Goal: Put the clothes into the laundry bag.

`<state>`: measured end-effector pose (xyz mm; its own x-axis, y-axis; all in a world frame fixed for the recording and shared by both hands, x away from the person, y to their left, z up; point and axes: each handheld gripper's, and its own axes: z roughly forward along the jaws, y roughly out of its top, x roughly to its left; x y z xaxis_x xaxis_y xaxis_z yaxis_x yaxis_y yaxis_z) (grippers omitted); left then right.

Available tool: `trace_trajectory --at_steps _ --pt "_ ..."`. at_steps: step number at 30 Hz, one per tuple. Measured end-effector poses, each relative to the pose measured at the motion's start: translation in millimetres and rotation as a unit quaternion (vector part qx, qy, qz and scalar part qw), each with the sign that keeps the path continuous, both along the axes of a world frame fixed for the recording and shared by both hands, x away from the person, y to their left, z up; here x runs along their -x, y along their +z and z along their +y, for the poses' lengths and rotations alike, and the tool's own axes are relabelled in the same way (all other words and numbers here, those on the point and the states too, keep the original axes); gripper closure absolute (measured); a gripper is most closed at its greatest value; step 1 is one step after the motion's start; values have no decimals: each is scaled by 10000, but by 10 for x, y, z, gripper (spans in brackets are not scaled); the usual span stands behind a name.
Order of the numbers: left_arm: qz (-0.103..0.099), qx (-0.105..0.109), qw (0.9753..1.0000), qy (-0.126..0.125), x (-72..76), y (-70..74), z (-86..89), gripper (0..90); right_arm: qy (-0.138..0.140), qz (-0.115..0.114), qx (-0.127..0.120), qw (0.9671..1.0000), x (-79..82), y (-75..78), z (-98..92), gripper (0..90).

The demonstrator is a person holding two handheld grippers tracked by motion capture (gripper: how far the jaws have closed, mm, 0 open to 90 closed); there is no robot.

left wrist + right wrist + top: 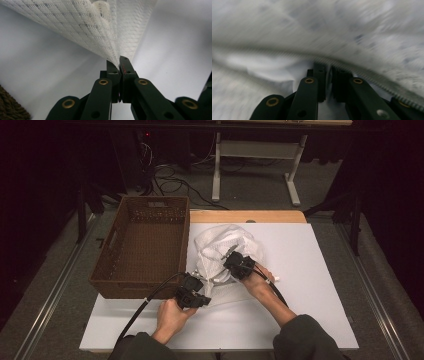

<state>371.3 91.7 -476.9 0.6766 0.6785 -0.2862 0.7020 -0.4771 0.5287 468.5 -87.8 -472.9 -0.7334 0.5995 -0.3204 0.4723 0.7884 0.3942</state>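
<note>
White mesh bag (225, 251) lies crumpled on the white board (310, 270), just right of the brown wicker basket (142, 245) — whose inside looks bare from the high view. The left gripper (119, 65) has its jaws pressed together on a fold of the mesh, a pinch plain in its own view. The right gripper (328, 68) is at the bag's zippered edge — jaws nearly together, grip unclear through blur.

The mesh bag (225, 251) lies right of the basket (142, 245).
</note>
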Motion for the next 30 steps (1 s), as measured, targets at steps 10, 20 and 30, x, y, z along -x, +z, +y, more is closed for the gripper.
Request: trace_trajectory --at_steps 10,20,30 --pt "15 -176 9997 183 -54 -93 61 873 -148 85 -432 9989 -54 38 -6 665" --pt "-25 -206 9993 298 -84 -134 55 864 105 145 -979 9950 410 324 -449 665" --pt "-133 -223 9991 331 -82 -132 50 857 -603 202 -1100 9919 459 348 -1076 710"
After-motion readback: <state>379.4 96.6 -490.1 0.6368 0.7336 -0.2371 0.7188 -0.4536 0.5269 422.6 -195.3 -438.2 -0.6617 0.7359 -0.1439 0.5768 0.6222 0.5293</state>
